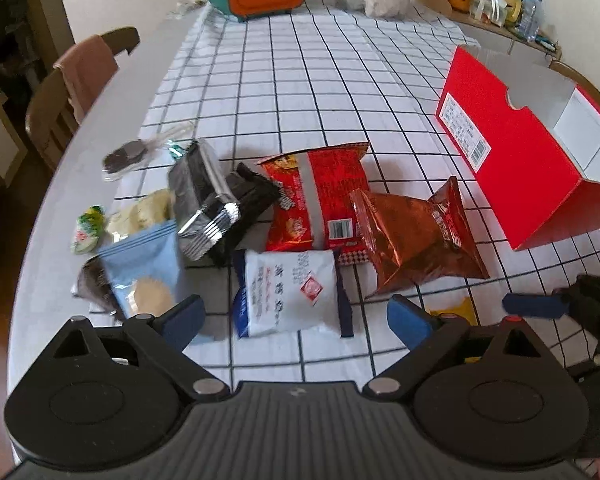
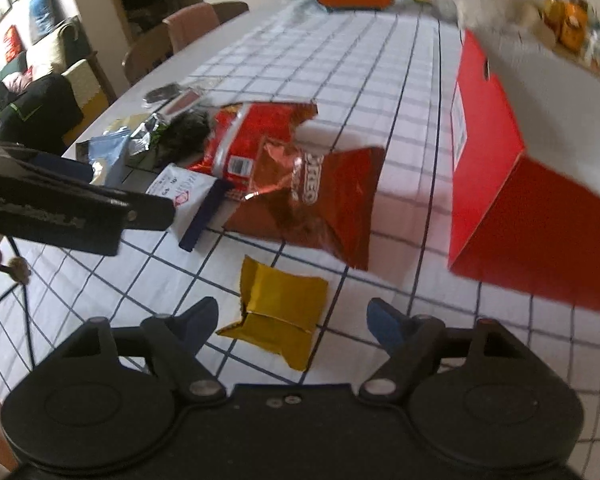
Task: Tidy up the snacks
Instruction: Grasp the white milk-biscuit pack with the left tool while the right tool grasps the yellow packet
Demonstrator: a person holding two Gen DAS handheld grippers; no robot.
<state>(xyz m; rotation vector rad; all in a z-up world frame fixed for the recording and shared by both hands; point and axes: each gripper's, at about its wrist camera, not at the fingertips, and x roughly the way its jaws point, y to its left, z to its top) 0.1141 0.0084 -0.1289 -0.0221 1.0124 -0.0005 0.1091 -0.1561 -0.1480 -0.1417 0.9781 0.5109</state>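
On the checked tablecloth, a yellow packet lies between the released right gripper tips.

light: soft daylight, mild shadows; blur: right wrist view smeared; edges: fisheye-bent, dark corners

Both my wrist cameras look steeply down along their fingers, close above the surface; both share the snack packets and red box.
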